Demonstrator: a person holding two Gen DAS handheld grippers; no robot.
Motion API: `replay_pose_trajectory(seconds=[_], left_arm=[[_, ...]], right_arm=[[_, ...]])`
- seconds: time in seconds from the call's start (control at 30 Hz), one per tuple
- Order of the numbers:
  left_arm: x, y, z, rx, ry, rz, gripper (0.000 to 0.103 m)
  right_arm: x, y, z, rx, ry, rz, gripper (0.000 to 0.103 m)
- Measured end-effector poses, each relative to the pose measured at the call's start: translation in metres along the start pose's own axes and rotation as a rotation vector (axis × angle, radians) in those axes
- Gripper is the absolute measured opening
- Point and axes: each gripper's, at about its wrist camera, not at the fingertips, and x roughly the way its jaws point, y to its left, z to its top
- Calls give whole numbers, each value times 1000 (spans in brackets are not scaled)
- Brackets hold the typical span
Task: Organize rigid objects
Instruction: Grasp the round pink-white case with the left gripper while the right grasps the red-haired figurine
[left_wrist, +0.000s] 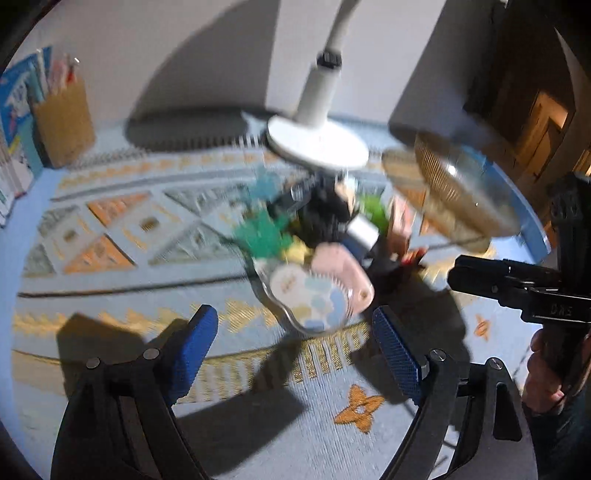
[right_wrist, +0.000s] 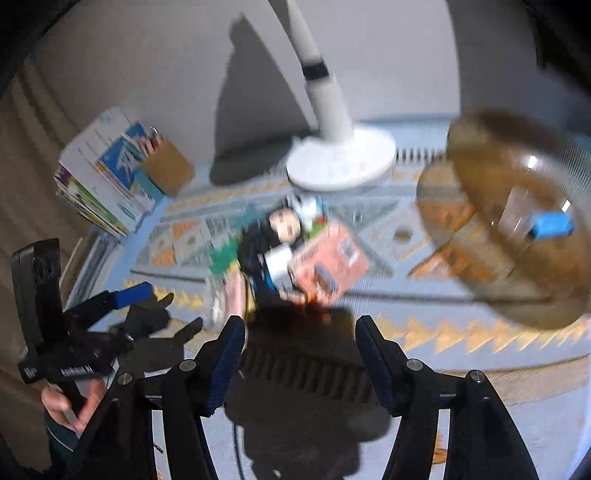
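Blue pads face each other at the bottom of both views, and both pairs of my fingers stand apart with nothing between them. My left gripper (left_wrist: 295, 350) is spread wide over the patterned blue cloth (left_wrist: 110, 236). My right gripper (right_wrist: 301, 354) is parted less far and hangs over its own dark shadow on the same cloth.

Seen from my left gripper, just beyond the fingertips at twelve o'clock, lies a round pastel disc with a wavy rim (left_wrist: 308, 301), touching a pink case (left_wrist: 341, 273) behind it. At three o'clock my right gripper shows from the side, a hand (left_wrist: 546, 376) around its handle.

Farther out at twelve o'clock sits the pile of small things (left_wrist: 321, 225): green pieces, a black figure and a silvery block, all blurred. From the right view the same pile holds an orange box (right_wrist: 328, 258) at one o'clock and a doll's head (right_wrist: 284, 225) behind it.

Beyond the pile stands the white lamp base (left_wrist: 317, 142) with its stem rising out of view. A clear woven-sided bowl (right_wrist: 517, 206) sits at two o'clock, with a blue block (right_wrist: 552, 225) inside it. At ten o'clock, far back, a tan pencil cup (left_wrist: 62, 122) stands beside a row of books (right_wrist: 103, 184).
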Motion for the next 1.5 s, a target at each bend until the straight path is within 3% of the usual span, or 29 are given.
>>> replay_pose_trajectory(seconds=[0.27,0.37,0.43,0.57,0.7,0.87,1.0,1.07,1.23,1.27,1.37,1.4,1.43,1.5], left_arm=[[25,-14,-5,50,29,49,85],[18,-1,-4,22,31,66,85],[12,12,-6,-3,27,81,85],[4,45,-14,-68,32,139,85],[-7,60,-16,-98,12,119,84],[-4,45,-7,-66,7,35,84],[18,34,4,-37,29,72,84],[26,31,7,-19,34,99,84],[28,26,9,17,45,135,80],[28,26,10,18,43,133,78],[28,24,9,43,23,167,51],[27,24,9,50,17,184,46],[26,25,9,46,17,172,46],[23,26,8,33,11,134,46]], right_arm=[[35,-10,7,10,36,-12,61],[46,-4,13,-4,37,-10,60],[48,4,12,-13,52,30,48],[45,29,0,-85,63,45,48],[38,45,-24,-121,97,99,48],[25,26,-38,-88,65,19,48],[29,15,-28,-47,73,-8,49],[36,16,-22,-63,73,-70,49],[48,25,-16,-99,71,-118,49],[50,27,-16,-107,63,-135,49],[51,32,-19,-142,45,-168,48],[51,33,-21,-150,38,-183,40],[51,35,-22,-165,33,-210,35],[52,38,-24,-183,28,-230,35]])
